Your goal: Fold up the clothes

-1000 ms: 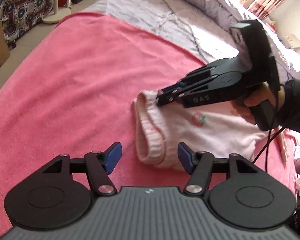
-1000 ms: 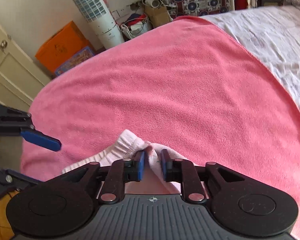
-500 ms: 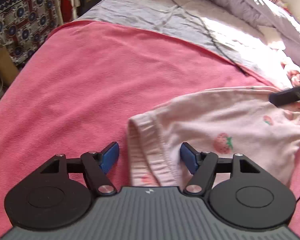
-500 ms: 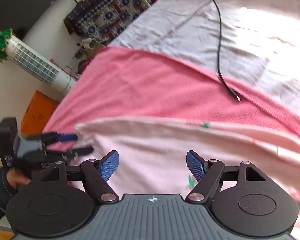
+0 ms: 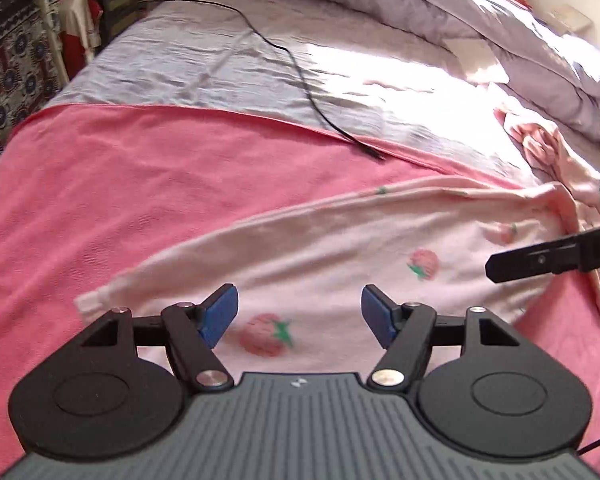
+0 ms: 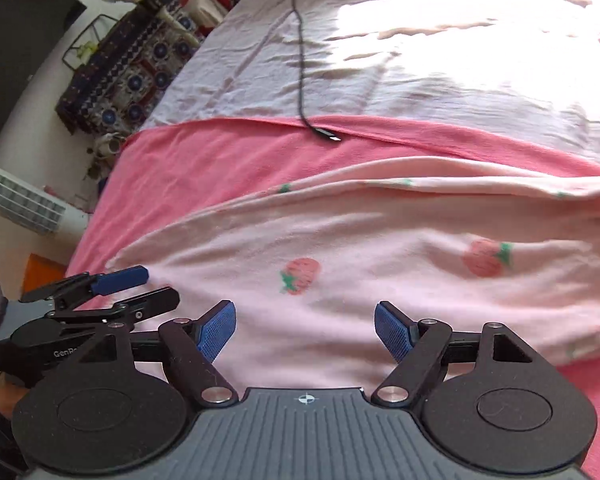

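A pale pink garment with strawberry prints [image 5: 340, 248] lies stretched out flat on a pink towel [image 5: 140, 184]. My left gripper [image 5: 300, 316] hovers open over its left end, nothing between the blue pads. One finger of the right gripper [image 5: 540, 260] reaches in from the right edge. In the right wrist view the same garment [image 6: 380, 248] spreads across the towel [image 6: 220, 160]. My right gripper [image 6: 305, 328] is open above its near edge and holds nothing. The left gripper [image 6: 160, 288] shows at the left by the garment's end, jaws apart.
A black cable [image 5: 300, 64] runs over the grey sheet, its plug end on the towel's far edge [image 6: 328, 136]. Crumpled pink clothes [image 5: 548, 148] lie at the right, below a bunched duvet [image 5: 480, 20]. A white tower fan [image 6: 20, 200] stands beside the bed.
The right gripper let go of the garment's bunched waistband, opened wide and swung right. The garment went from bunched to stretched out flat. The left gripper shifted over its left end.
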A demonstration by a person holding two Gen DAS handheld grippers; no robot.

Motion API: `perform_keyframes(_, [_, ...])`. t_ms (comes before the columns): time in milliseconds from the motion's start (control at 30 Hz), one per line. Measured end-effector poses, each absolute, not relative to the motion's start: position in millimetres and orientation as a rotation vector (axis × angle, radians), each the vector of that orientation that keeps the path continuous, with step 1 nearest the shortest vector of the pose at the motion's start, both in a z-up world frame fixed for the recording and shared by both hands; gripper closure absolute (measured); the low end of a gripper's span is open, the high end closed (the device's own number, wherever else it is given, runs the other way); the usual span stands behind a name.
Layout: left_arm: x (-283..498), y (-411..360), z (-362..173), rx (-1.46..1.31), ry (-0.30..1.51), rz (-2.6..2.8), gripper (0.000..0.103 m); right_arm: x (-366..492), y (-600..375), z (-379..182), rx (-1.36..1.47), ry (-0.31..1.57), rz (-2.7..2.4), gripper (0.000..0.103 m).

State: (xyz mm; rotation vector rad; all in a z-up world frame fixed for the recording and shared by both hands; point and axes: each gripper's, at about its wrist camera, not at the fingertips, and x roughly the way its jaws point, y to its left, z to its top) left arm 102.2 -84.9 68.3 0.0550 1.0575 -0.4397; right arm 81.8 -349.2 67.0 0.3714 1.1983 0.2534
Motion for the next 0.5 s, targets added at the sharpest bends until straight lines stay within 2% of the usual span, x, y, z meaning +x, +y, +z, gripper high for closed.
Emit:
perform_keyframes(133, [83.4,-127.9,52.7,0.107,1.104,-0.526,0.033,32.1,-394.3,68.1,0.111,1.238,0.001,0.025])
perform_keyframes(233, [74.1,-146.5,38.6,0.164,1.139,-0.529,0.033,4.3,-445.5,59.4,0.121,1.294,-0.159,0.025])
perform_keyframes(333, [67.8,-151.8,36.8,0.208,1.126,-0.510,0.030,-20.6,-513.3,57.7,0.276,1.237,-0.337,0.025])
perform_keyframes(500, [62.0,-151.7,49.6,0.212,1.146,-0.442,0.030,-41.0,-621.4,45.3,0.685,1.000,-0.607,0.025])
